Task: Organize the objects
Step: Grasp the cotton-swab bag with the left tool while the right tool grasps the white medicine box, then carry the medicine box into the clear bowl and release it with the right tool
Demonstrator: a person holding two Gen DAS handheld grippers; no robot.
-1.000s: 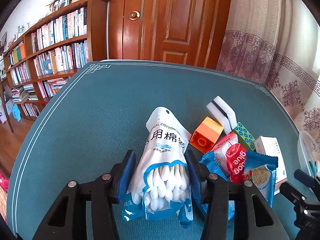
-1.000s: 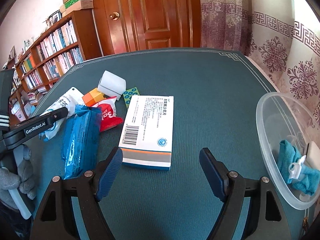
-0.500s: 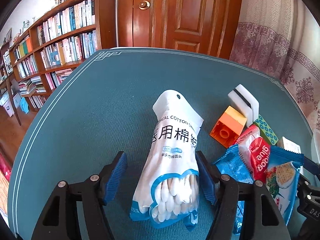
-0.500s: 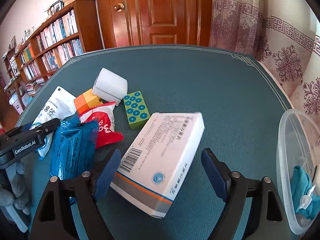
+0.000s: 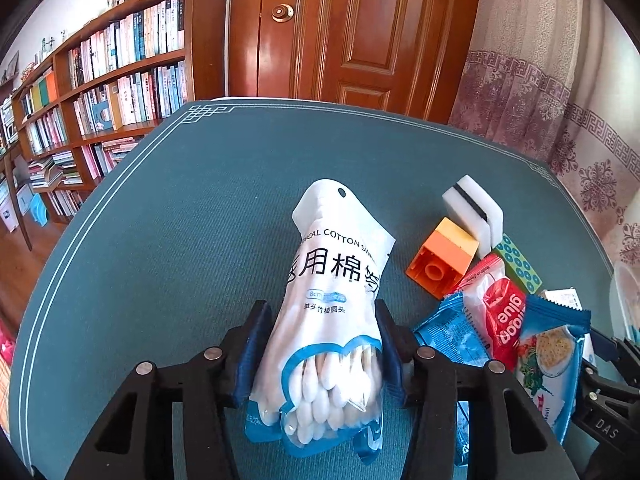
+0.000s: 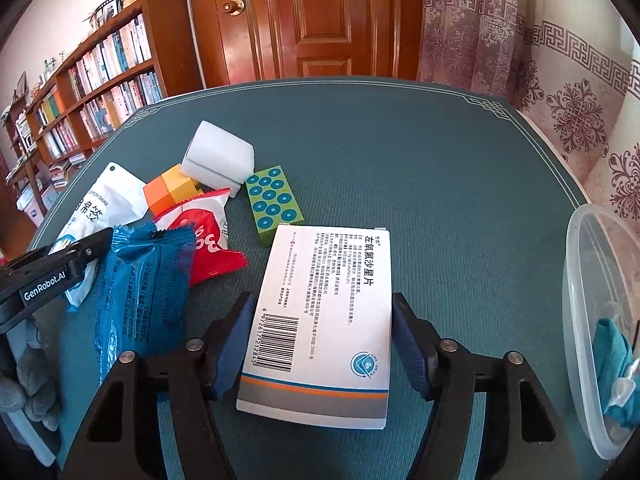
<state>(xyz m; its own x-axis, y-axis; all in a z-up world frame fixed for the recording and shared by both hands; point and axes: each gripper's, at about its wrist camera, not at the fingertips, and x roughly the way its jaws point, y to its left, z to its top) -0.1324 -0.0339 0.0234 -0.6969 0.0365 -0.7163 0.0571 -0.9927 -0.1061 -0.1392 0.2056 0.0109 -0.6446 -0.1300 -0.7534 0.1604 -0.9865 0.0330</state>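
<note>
My left gripper [image 5: 320, 344] is shut on a white and blue bag of cotton swabs [image 5: 332, 304], its pads pressing both sides of the bag on the teal table [image 5: 180, 220]. My right gripper [image 6: 322, 328] is shut on a white medicine box [image 6: 324, 316] with a barcode, the pads touching its two long sides. The cotton swab bag also shows at the left of the right wrist view [image 6: 100, 216], with the left gripper's black finger across it.
An orange block [image 5: 444, 260], a white sponge [image 5: 472, 208], a green dotted block [image 6: 272, 204], a red packet [image 6: 204, 240] and a blue snack packet [image 6: 140, 296] lie together. A clear plastic bowl [image 6: 576, 308] with a teal cloth [image 6: 612, 356] stands at the right edge.
Both grippers have closed, the left onto the cotton swab bag and the right onto the medicine box. The box has swung from tilted to straight between the right pads.
</note>
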